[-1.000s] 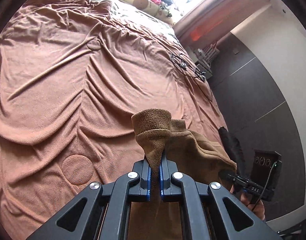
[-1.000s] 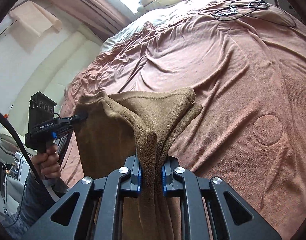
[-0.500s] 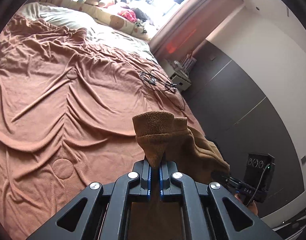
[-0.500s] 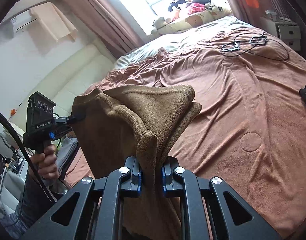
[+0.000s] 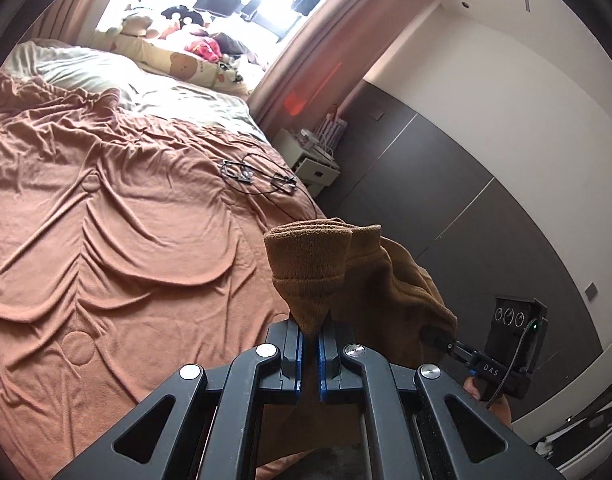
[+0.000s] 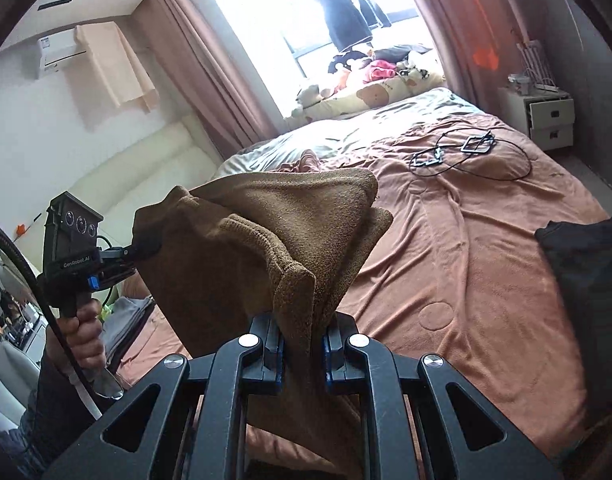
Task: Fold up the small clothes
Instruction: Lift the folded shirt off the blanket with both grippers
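Folding barely begun: we hold the brown knitted garment [image 6: 274, 232] aloft, left tongs [image 5: 309, 340] and right tongs [image 6: 302, 340] each clamped on it, above the rust-brown blanketed bed [image 5: 126, 240]; laying flat remains.

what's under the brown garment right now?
The brown garment hangs in the air, pinched by the left gripper and the right gripper. Below it lies the rust bedspread; the patch directly beneath is covered.

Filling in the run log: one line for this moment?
left tongs: shut on brown garment | right tongs: shut on it | garment: held above bed
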The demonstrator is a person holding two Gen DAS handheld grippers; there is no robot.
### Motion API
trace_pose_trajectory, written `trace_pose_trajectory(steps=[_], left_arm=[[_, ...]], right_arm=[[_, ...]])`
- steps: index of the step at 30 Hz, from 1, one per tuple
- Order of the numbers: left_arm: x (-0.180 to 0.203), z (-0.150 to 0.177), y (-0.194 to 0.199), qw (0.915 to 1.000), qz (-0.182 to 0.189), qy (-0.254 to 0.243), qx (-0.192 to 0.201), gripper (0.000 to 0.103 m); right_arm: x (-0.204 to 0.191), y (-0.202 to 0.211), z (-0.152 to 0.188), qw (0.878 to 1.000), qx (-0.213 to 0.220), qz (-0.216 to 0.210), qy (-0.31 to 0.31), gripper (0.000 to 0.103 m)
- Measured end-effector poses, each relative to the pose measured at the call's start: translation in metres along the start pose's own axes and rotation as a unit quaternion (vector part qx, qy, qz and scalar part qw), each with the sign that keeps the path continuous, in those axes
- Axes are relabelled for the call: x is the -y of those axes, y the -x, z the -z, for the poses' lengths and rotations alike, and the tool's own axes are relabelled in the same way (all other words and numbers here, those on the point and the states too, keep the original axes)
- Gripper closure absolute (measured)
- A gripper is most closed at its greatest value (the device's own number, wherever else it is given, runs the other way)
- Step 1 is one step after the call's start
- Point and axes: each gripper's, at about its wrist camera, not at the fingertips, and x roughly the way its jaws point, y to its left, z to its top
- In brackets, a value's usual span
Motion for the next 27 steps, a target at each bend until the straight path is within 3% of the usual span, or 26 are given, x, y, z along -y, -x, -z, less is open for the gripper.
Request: trace_pose_trajectory(steps=[13,27], left_arm=[[0.084,0.008,-0.054,0.9977,0.046,-0.041,-0.028,0.098],[0.167,0.016,-0.135,0.9887,0.1,-0.086,-0.071,0.098]], right_arm=[[0.032,0.08,0.005,0.998,0.036,0.06,-0.007,0.093],[0.047,0.142,0.01,0.99,0.07,0.124,-0.002,0.093]])
